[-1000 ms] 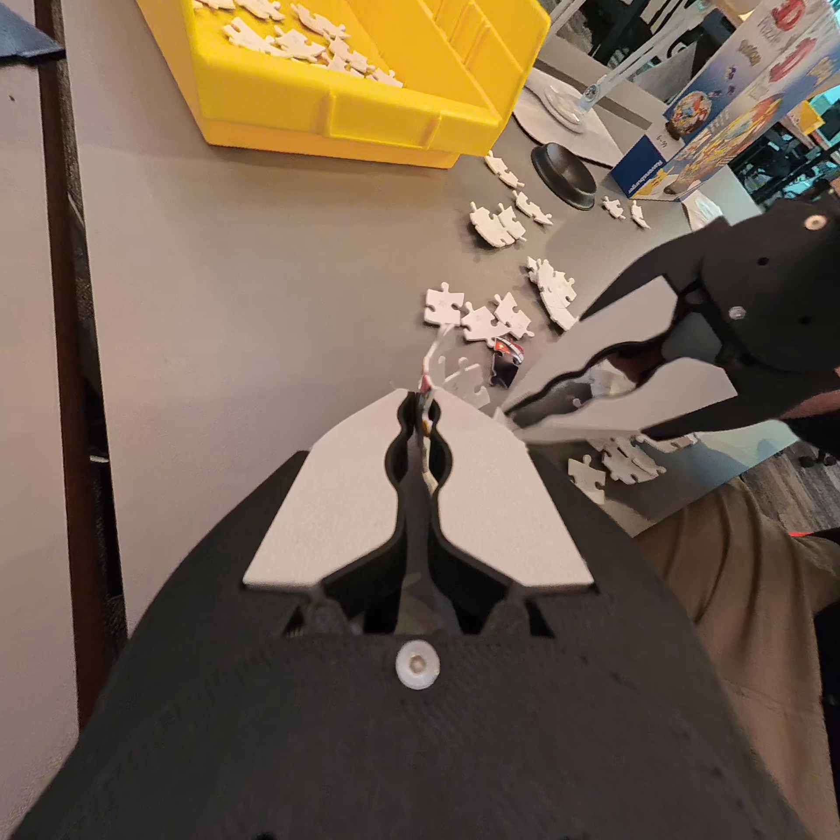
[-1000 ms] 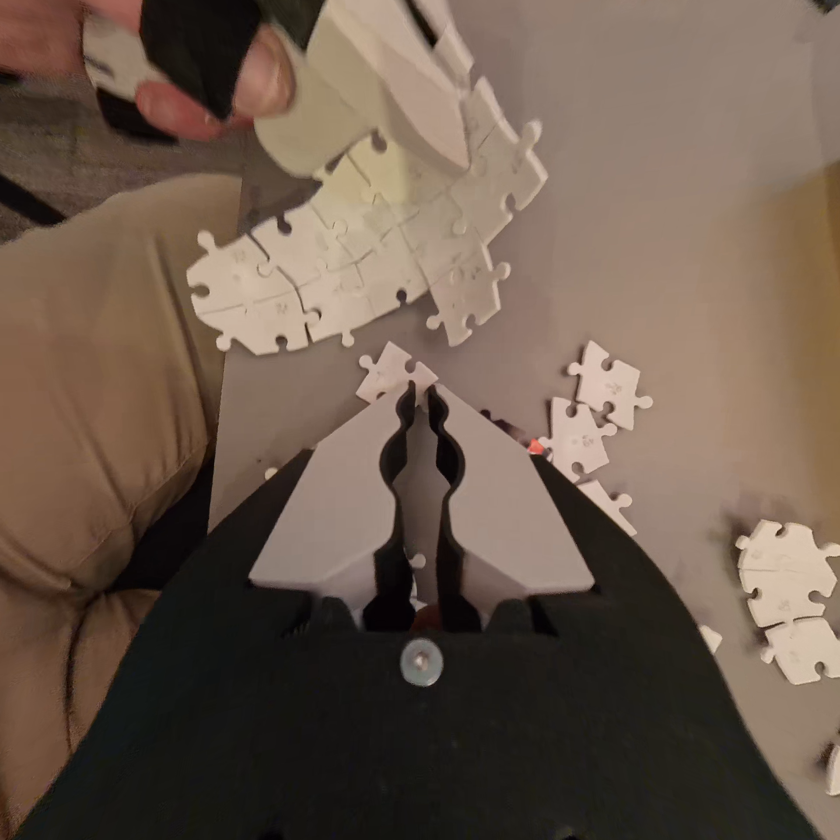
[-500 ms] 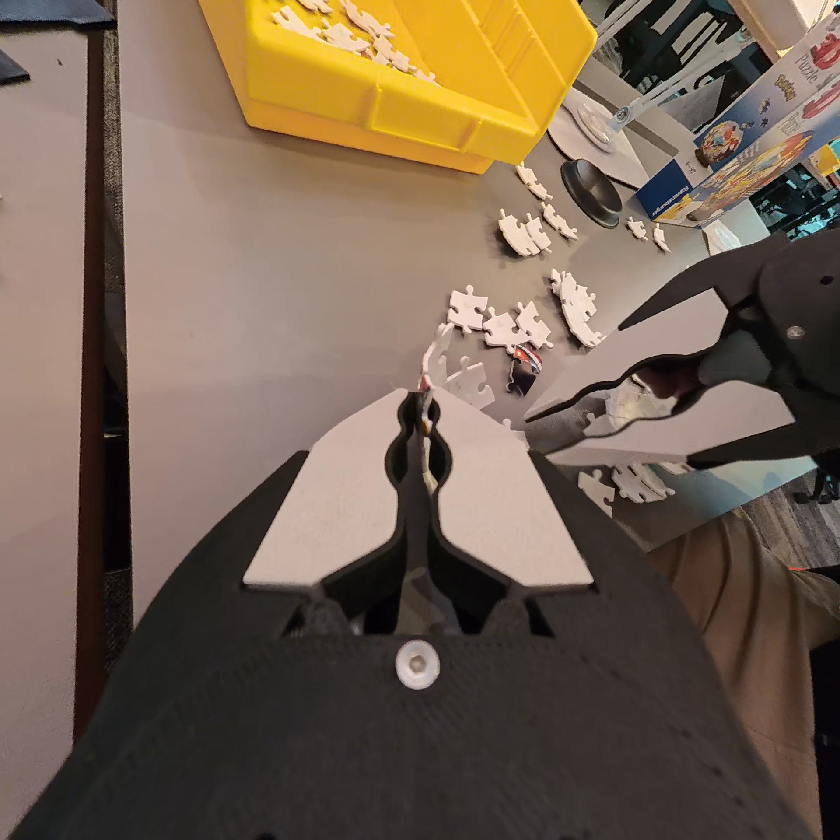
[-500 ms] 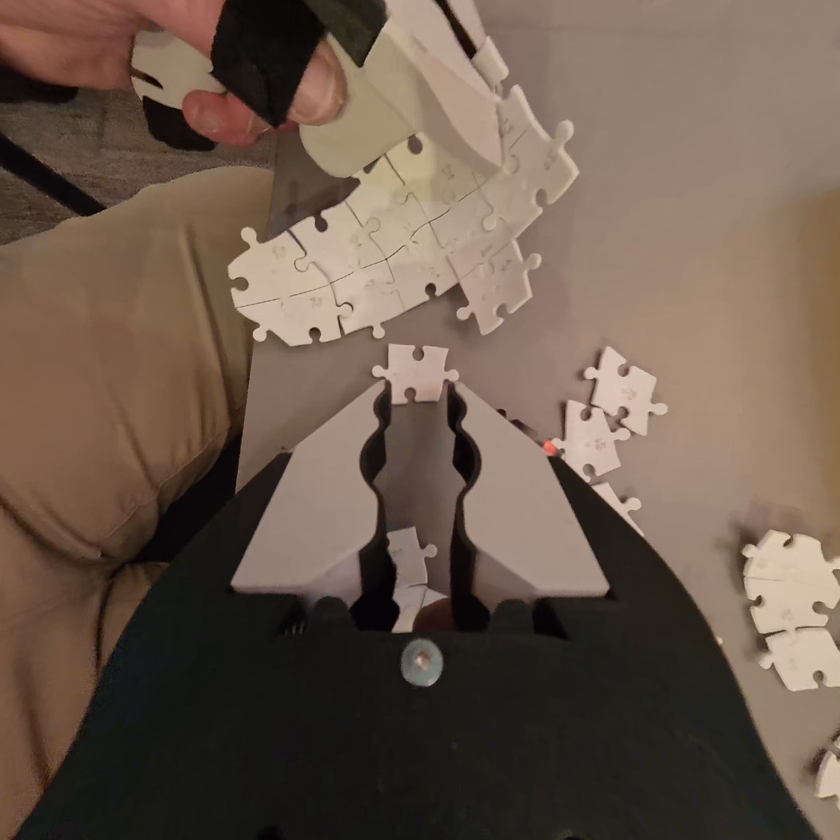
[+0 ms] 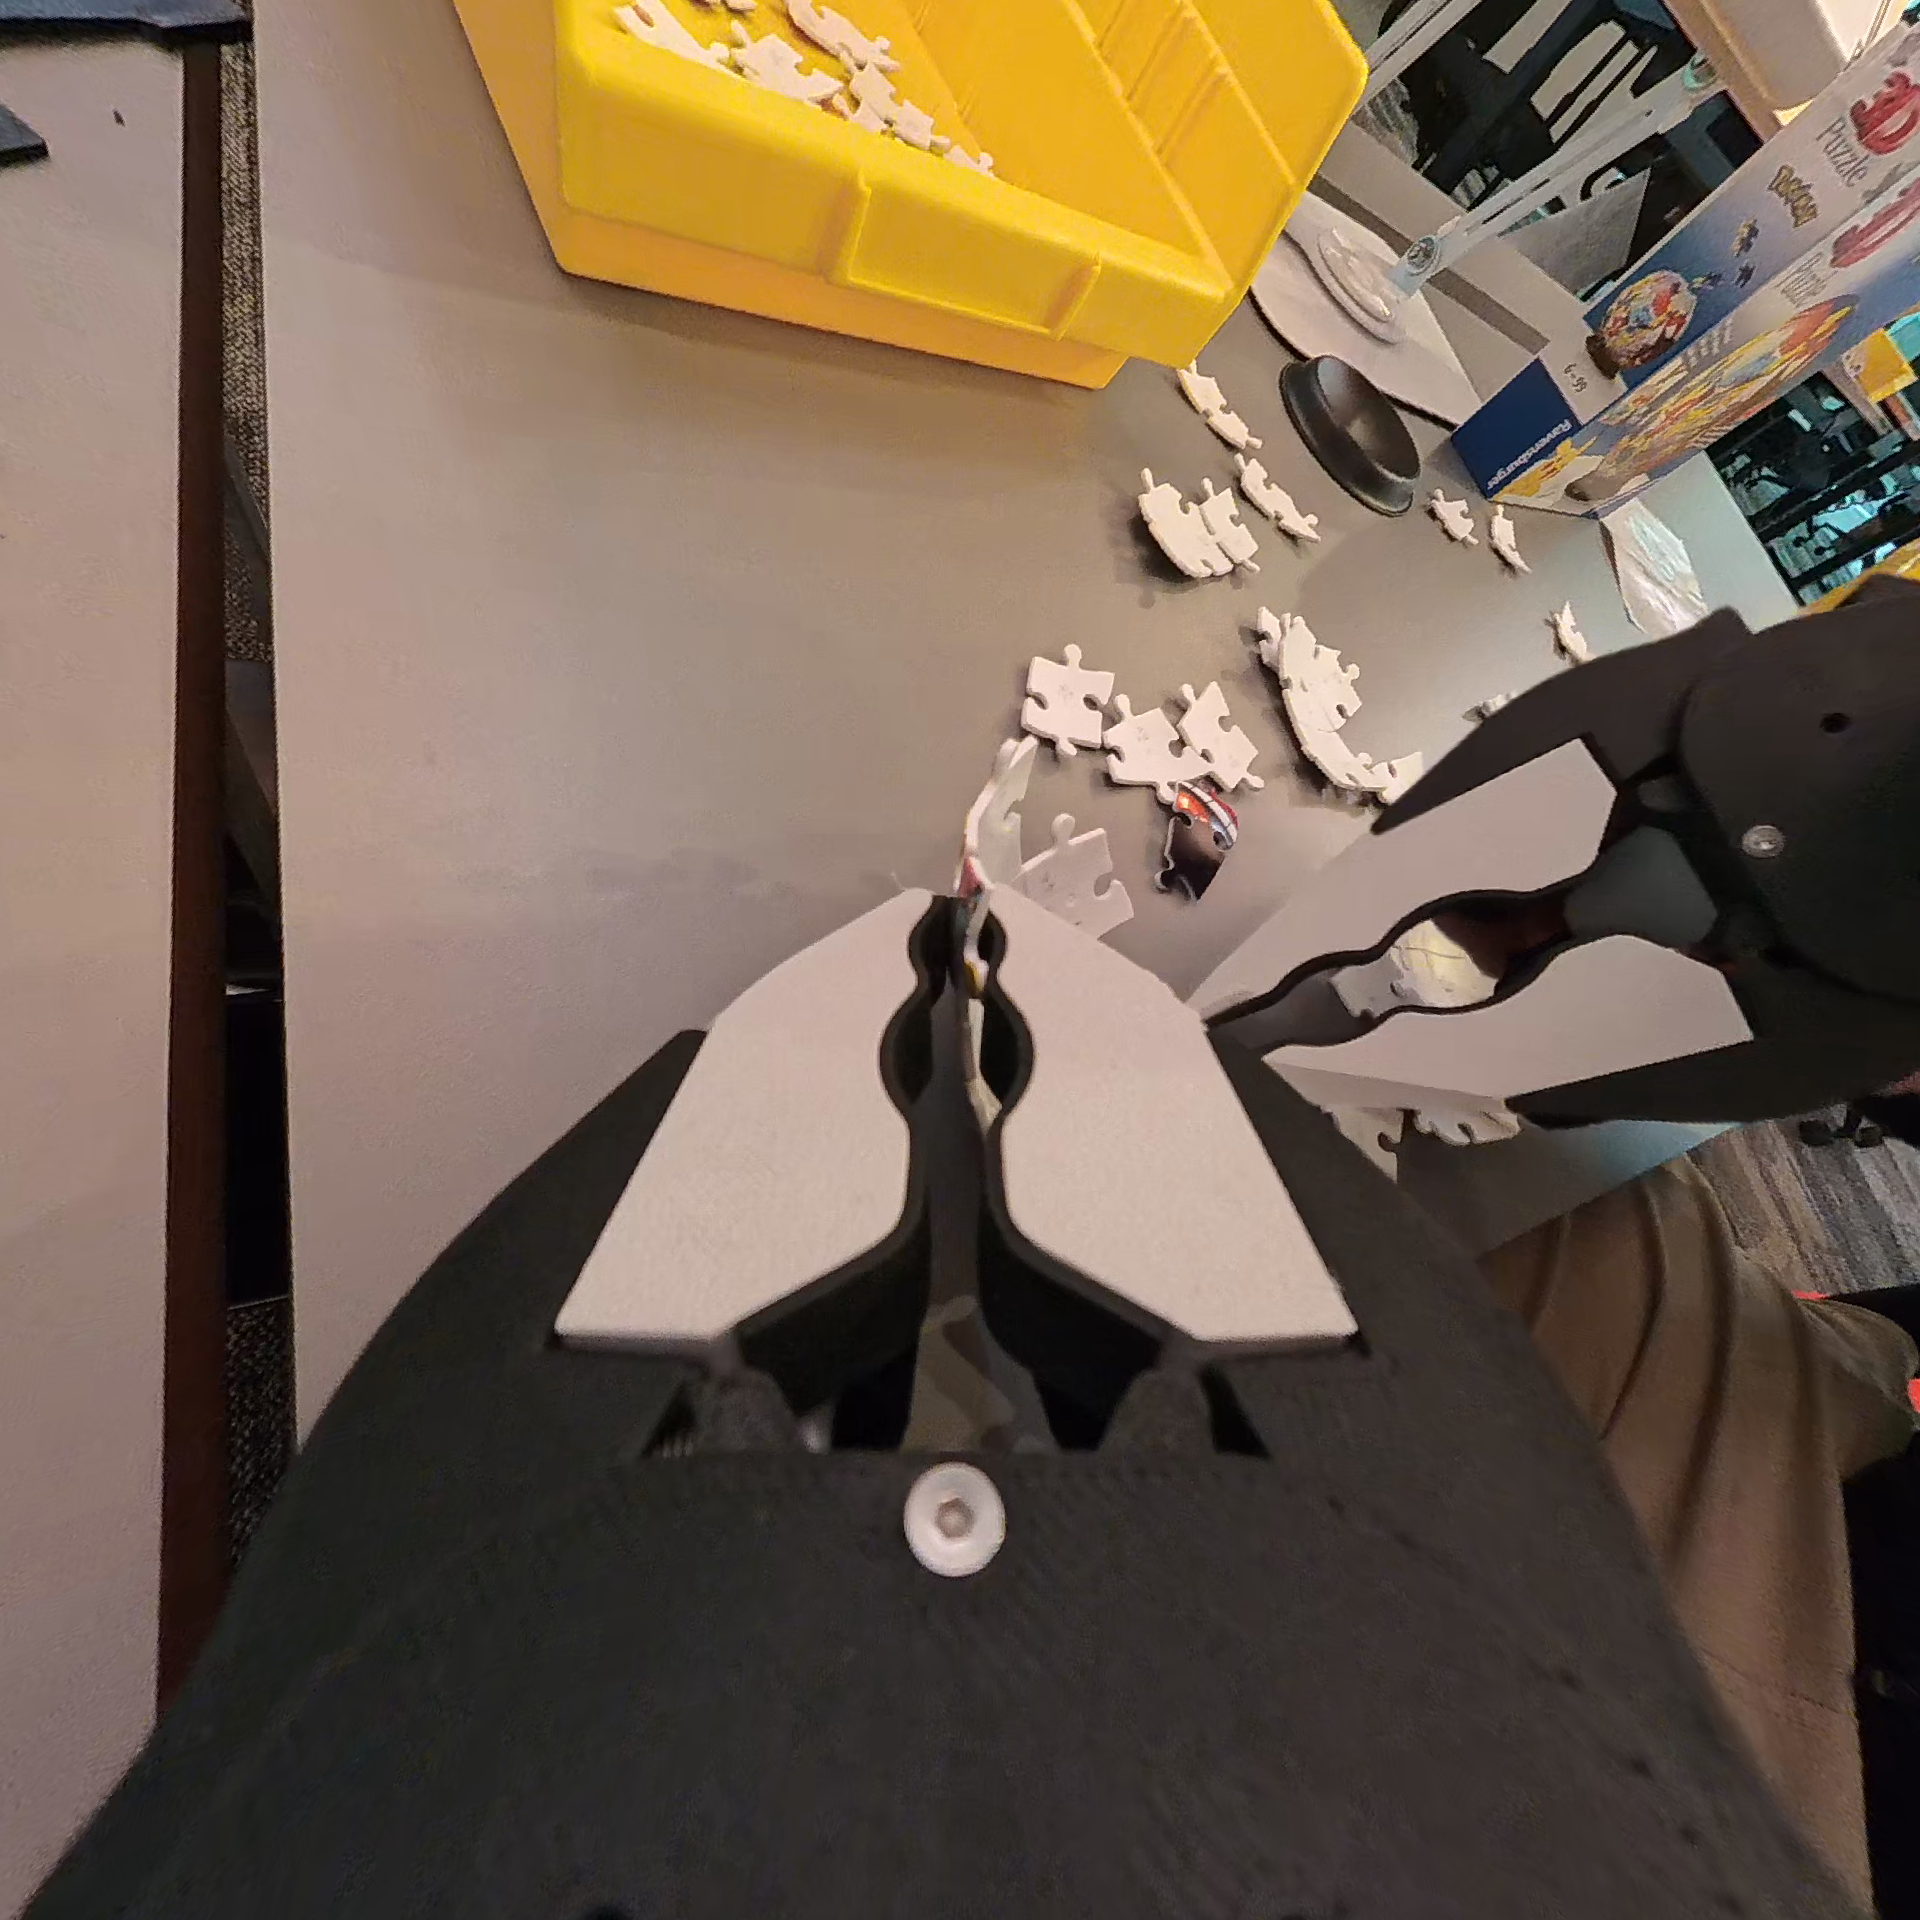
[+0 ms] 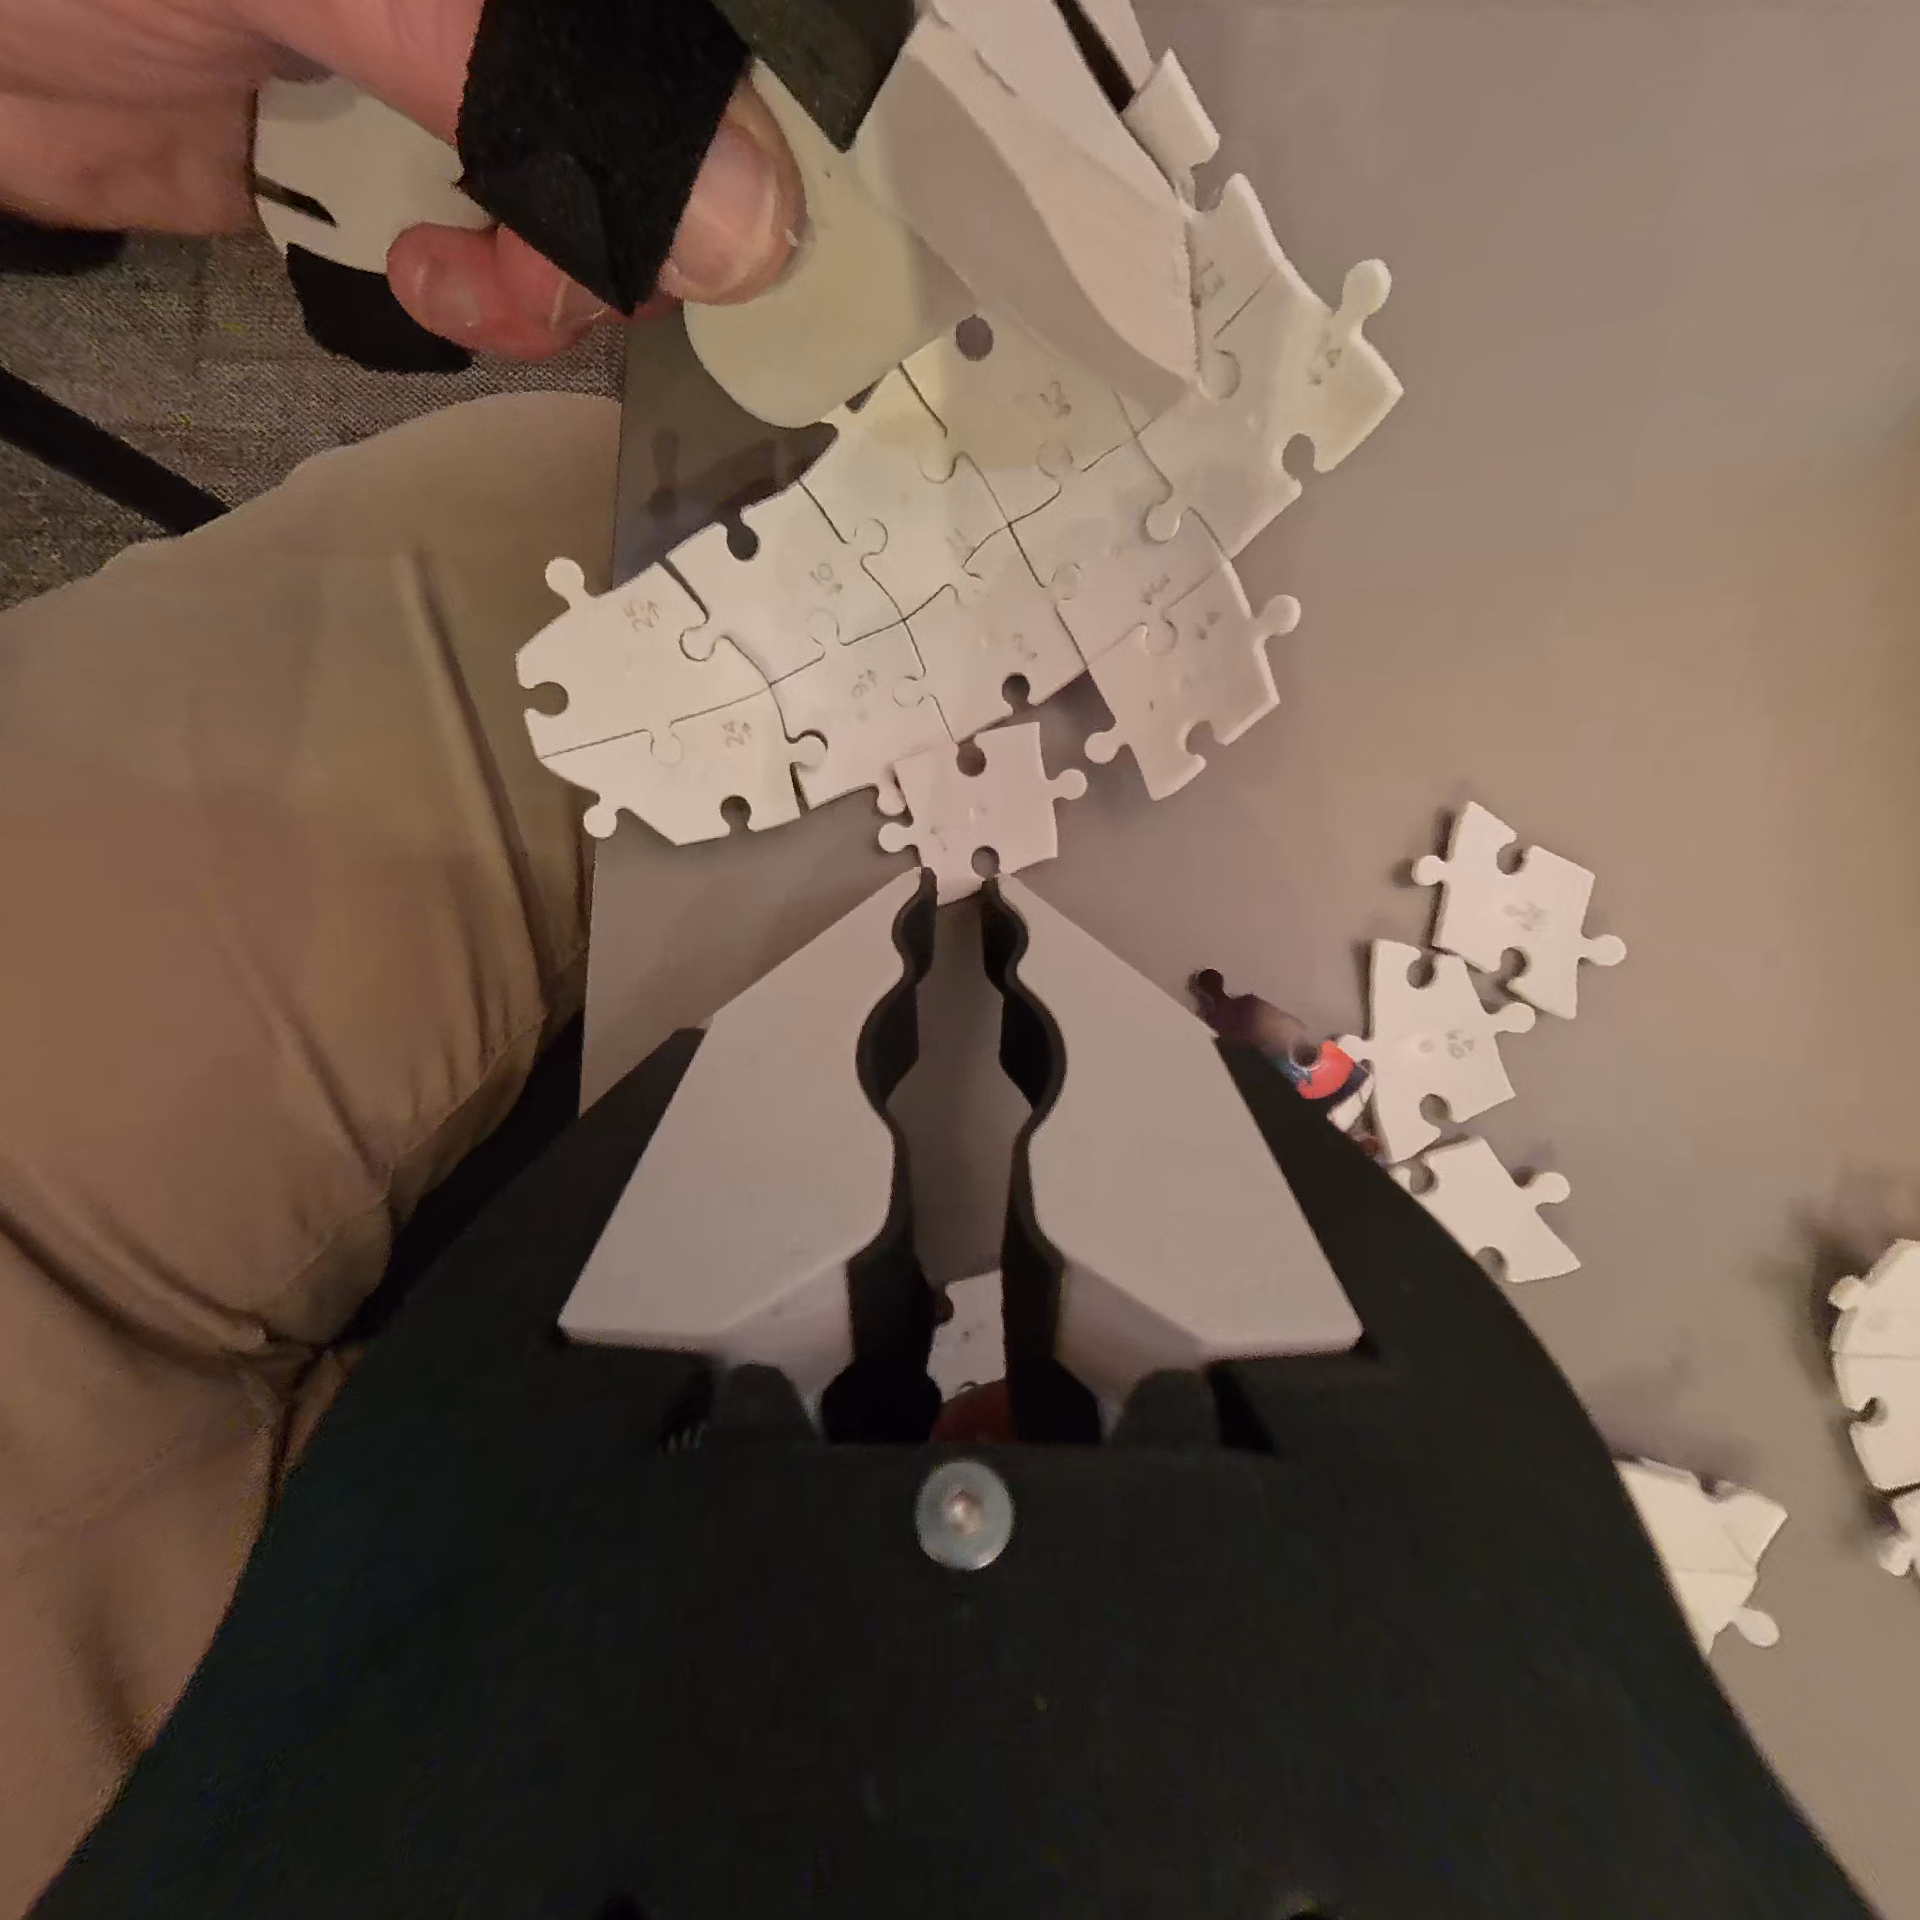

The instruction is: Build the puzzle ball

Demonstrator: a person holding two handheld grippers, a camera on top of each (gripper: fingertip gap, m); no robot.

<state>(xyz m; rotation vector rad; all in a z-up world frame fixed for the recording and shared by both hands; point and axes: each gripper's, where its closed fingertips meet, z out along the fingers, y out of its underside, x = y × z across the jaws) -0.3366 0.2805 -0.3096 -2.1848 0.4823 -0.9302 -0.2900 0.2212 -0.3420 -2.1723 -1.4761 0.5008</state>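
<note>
Item: puzzle ball, part-built, on grey table (image 5: 623, 644).

1. Left tongs (image 5: 971, 914) – jaws narrow, clamped on the edge of a curved panel (image 6: 935, 582) of joined pcs, held off the table, blank backs toward the right cam. Likely held edge-on so the open rim is free for the next pc.
2. Right tongs (image 6: 961, 883) – tips nearly together, pinching the bottom tab of a single piece (image 6: 977, 805). Piece sits at the panel's lower rim, touching or just beside it; seated or not – can't tell. Gripped by one tab, prob. so the other sides stay free to slot in.
3. Loose pieces (image 5: 1143, 727) – scattered face-down near the tongs; one printed-side-up piece (image 5: 1200, 842) among them.
4. Yellow bin (image 5: 935, 208) – far side of table, more pcs inside. Black stand (image 5: 1351, 426) and puzzle box (image 5: 1714, 343) beyond.

View notes: right cam alone shows panel layout, the mating edge, and a hand (image 6: 364, 156) on the left tool. Left cam sees the panel edge-on as a thin sliver only, but alone gives bin, box, stand and table layout, plus the right tool from the side.
</note>
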